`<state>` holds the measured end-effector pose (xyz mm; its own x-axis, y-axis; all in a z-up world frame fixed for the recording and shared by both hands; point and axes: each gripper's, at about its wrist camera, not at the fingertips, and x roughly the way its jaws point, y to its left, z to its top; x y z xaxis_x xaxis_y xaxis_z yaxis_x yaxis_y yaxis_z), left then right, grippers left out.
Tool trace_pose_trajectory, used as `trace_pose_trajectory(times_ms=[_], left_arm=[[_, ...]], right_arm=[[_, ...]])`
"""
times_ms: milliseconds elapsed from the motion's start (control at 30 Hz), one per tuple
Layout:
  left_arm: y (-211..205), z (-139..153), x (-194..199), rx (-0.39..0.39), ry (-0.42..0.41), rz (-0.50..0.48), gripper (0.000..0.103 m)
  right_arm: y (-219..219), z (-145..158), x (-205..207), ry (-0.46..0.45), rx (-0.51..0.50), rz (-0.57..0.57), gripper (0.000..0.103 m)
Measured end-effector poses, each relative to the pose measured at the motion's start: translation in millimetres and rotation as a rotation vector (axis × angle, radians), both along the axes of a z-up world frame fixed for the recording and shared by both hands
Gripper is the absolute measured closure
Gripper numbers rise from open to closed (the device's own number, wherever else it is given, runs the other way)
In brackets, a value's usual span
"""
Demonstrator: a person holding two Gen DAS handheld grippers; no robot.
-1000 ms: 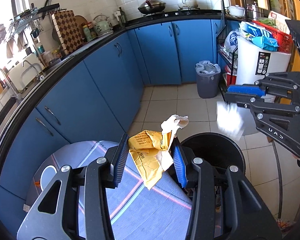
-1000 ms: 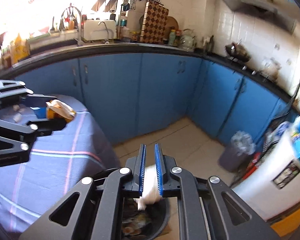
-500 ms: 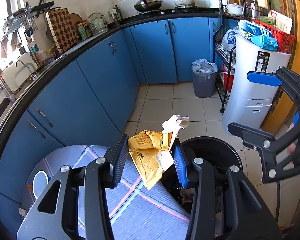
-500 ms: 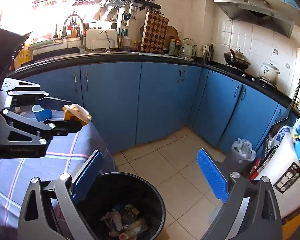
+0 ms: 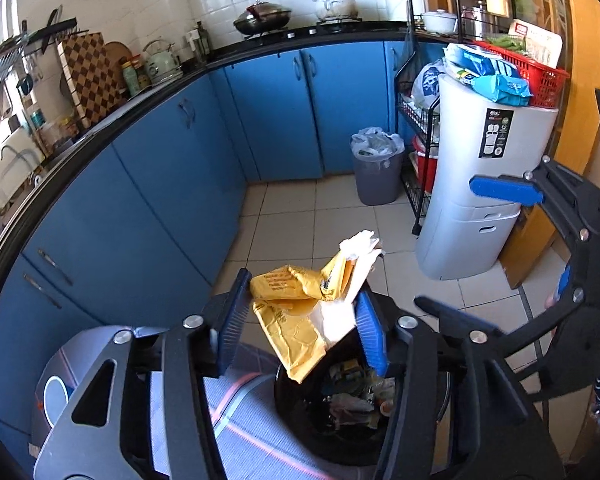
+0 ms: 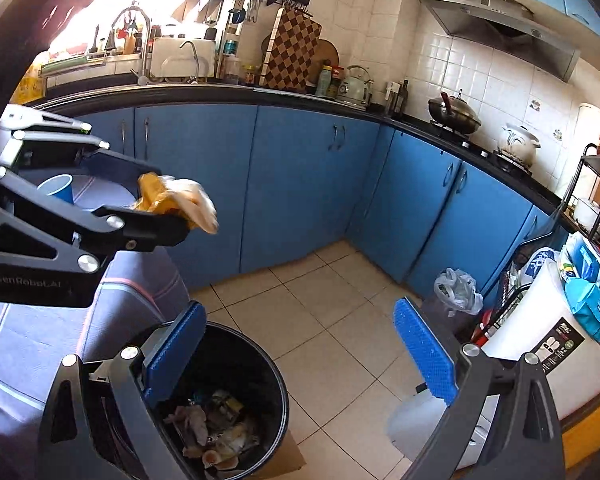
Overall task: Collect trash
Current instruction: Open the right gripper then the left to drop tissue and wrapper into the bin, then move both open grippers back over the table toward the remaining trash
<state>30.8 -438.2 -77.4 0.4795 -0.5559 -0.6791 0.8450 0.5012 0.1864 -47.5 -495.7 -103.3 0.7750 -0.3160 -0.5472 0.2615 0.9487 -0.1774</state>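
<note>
Drop step: left gripper (image 5: pixel 300 320), jaws opening around the yellow envelope (image 5: pixel 296 320), lower centre, above the bin (image 6: pixel 268 364); right gripper (image 6: pixel 300 356) spread empty. Next: full release.

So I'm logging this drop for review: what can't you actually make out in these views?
- Left wrist view: black bin mostly hidden by the left gripper, jaws opening around the yellow envelope.
- Right wrist view: envelope blurred; contact with the pads unclear.
- Bin contents: too jumbled to identify.
- Right gripper: open, empty.
</note>
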Motion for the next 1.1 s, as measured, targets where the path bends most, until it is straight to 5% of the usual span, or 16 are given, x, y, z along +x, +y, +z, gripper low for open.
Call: trace_pose_trajectory(times_ms=[100,133,600,1100], left_arm=[[-3.2,4.9,-1.9,-0.027,-0.028,0.002,0.007],[-1.8,6.3,-2.1,-0.034,-0.039,0.002,0.005],[54.3,6.4,25.7,-0.059,-0.025,0.117,0.004],[267.7,-5.9,103.1,-0.1,0.007,0.532,0.004]], right_arm=[[-3.0,-0.6,-1.3,0.0,0.004,-0.004,0.01],[-3.8,-1.4,-1.4,0.003,0.004,-0.006,0.01],[39.3,0.7,16.3,0.016,-0.019,0.072,0.01],[170.6,7.8,104.4,0.035,-0.03,0.338,0.01]])
